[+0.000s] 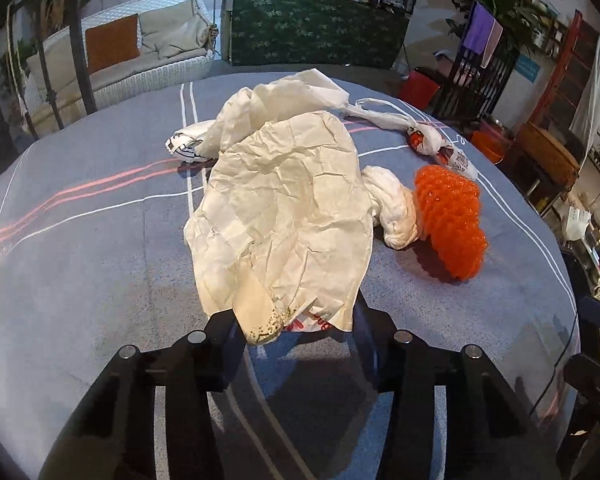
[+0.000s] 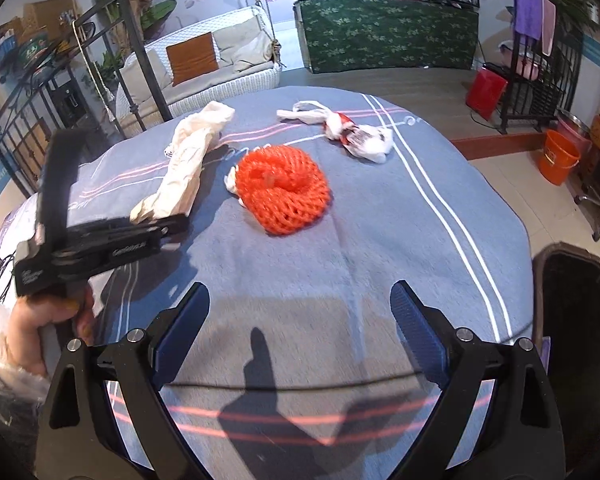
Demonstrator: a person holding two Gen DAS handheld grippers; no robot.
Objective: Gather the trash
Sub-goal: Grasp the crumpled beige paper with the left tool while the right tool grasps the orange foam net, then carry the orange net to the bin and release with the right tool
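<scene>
While my left gripper [image 1: 296, 320] pinches the near edge of the crumpled paper [image 1: 284, 208], its jaws drawn partway in with the sheet between them, the paper rises off the cloth [image 1: 100, 240] and stretches toward the far side. My right gripper [image 2: 300, 336] hangs spread wide over bare cloth, holding nothing and touching nothing.

I count four pieces of trash on the table: one paper, one orange net [image 2: 282, 194] in the middle, one white wad [image 1: 392, 216] pressed against the net (mostly hidden behind it in the right view), and one twisted white bag [image 2: 356, 134] with red print further back, well apart from the paper.

A hand [image 2: 40, 320] grips the left tool's handle at the left edge. One dark bin [image 2: 576, 320] sits just beside the table on the right.
</scene>
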